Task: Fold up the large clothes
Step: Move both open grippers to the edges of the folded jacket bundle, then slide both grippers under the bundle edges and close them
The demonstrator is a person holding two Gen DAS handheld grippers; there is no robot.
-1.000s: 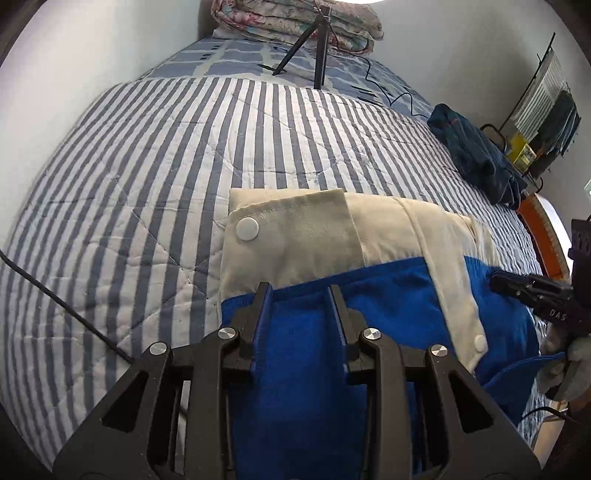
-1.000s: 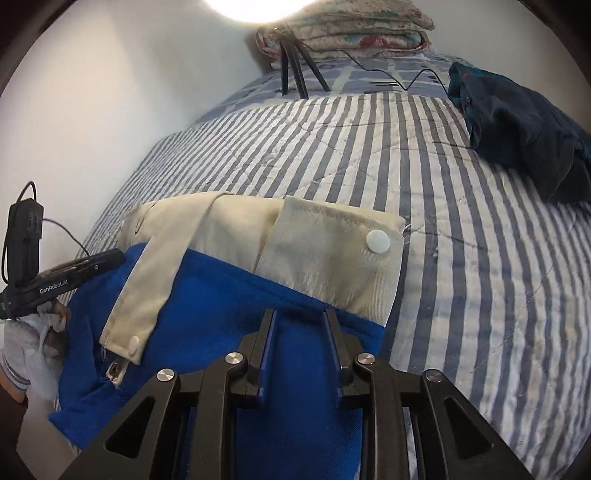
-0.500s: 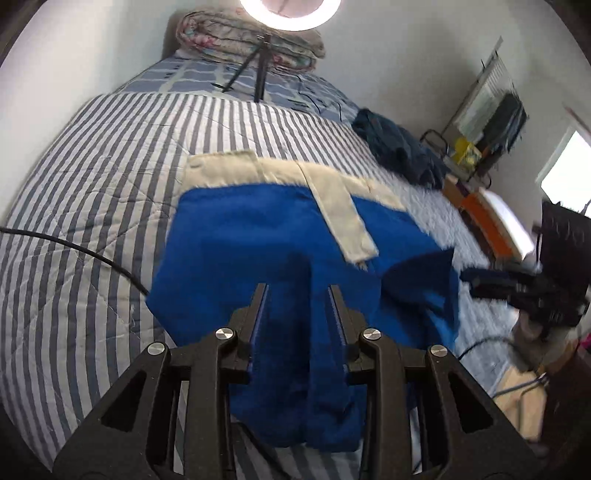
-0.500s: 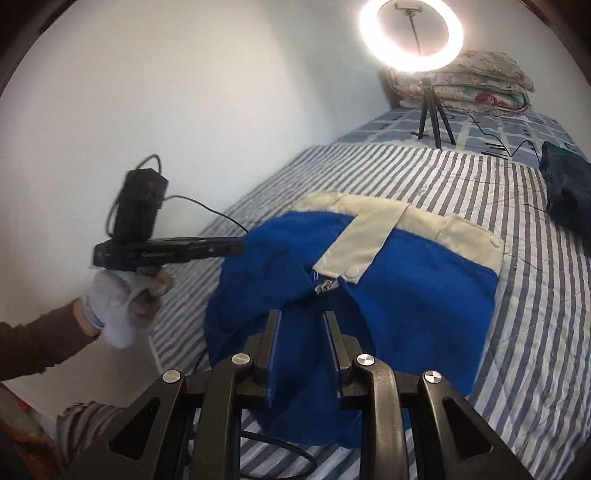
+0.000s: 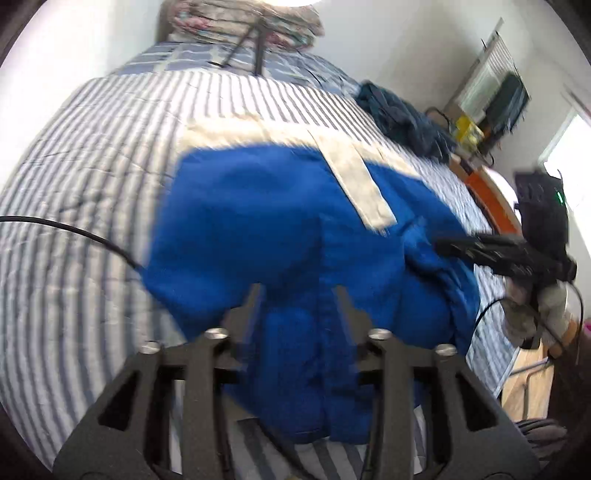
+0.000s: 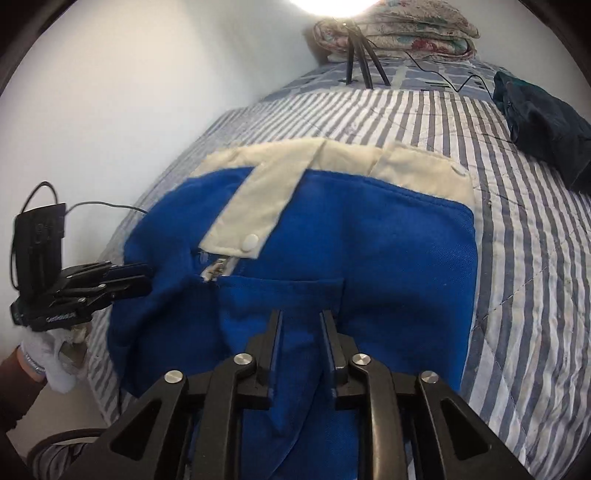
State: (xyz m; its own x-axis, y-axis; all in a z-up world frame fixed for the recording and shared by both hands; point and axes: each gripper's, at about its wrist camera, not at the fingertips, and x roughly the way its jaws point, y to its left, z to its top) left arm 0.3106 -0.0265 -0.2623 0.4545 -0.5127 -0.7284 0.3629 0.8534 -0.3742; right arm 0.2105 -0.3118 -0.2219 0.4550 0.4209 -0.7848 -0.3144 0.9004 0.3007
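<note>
A large blue garment (image 5: 266, 229) with a cream band and cream placket (image 5: 358, 184) lies on the striped bed, its near part lifted. My left gripper (image 5: 300, 291) is shut on a fold of the blue fabric near the bed's front edge. My right gripper (image 6: 300, 315) is shut on another blue fold; the garment (image 6: 369, 251) spreads ahead of it, with a zip and a white snap (image 6: 252, 242). The right gripper also shows in the left wrist view (image 5: 443, 245), the left gripper in the right wrist view (image 6: 147, 277).
The striped quilt (image 6: 524, 258) covers the bed. A dark blue garment (image 6: 543, 125) lies at the far right. A tripod (image 6: 360, 55) and folded floral bedding (image 6: 399, 33) stand at the head. A black cable (image 5: 74, 229) runs across the left. A wall borders the left side.
Both grippers pulled back and up from the cream band toward the bed's foot, lifting the blue fabric with them; the garment's lower part now hangs from the jaws.
</note>
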